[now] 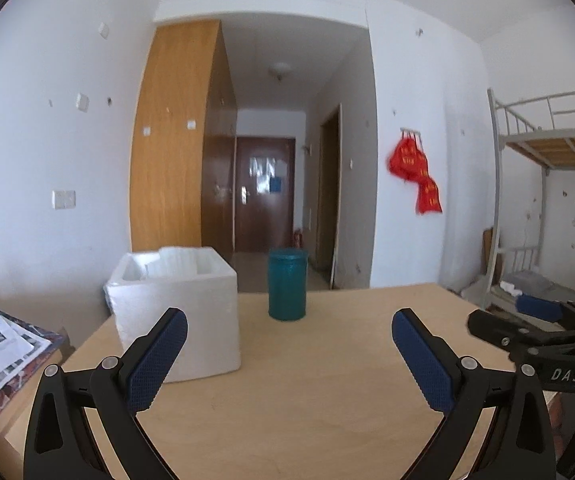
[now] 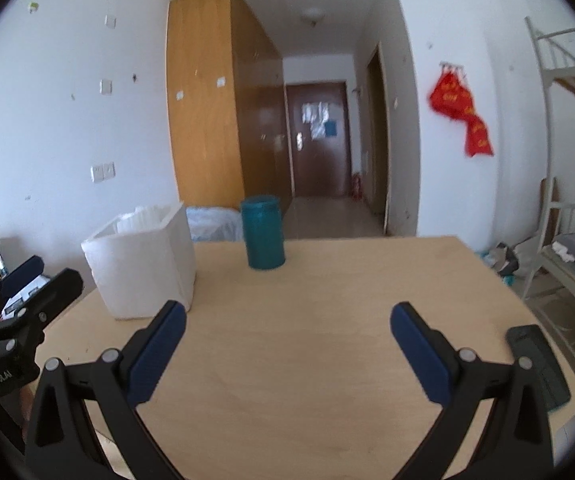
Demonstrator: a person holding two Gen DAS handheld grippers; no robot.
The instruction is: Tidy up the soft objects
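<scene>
1. Both tools are held over the desk [image 1: 287, 380] with the fingers spread wide; nothing is held between them. The left tool [image 1: 289, 344] hovers above bare wood, as does the right tool [image 2: 288, 340].
2. A white foam box [image 1: 179, 312] stands ahead and to the left of the left tool, close to its left finger [image 1: 155, 360]. In the right wrist view the box [image 2: 143, 268] lies further off, ahead and left.
3. White foam pieces [image 1: 179, 260] are seen inside the box, rising to the rim; these are judged to be the soft things meant by the task, though that cannot be confirmed.
4. A teal jar [image 1: 287, 284] stands straight ahead of both tools, just right of the box and apart from it.
5. A dark flat phone-like object [image 2: 537, 364] lies on the desk beside the right tool's right finger.
6. The foam is expected to be very light, springy and easily dented or snapped. A gentle pinch across a piece's flat faces, near its upper edge, is advised.
7. The box itself is likely to slide or tip when pulled at, being so light; it may need to be steadied by the other tool.
</scene>
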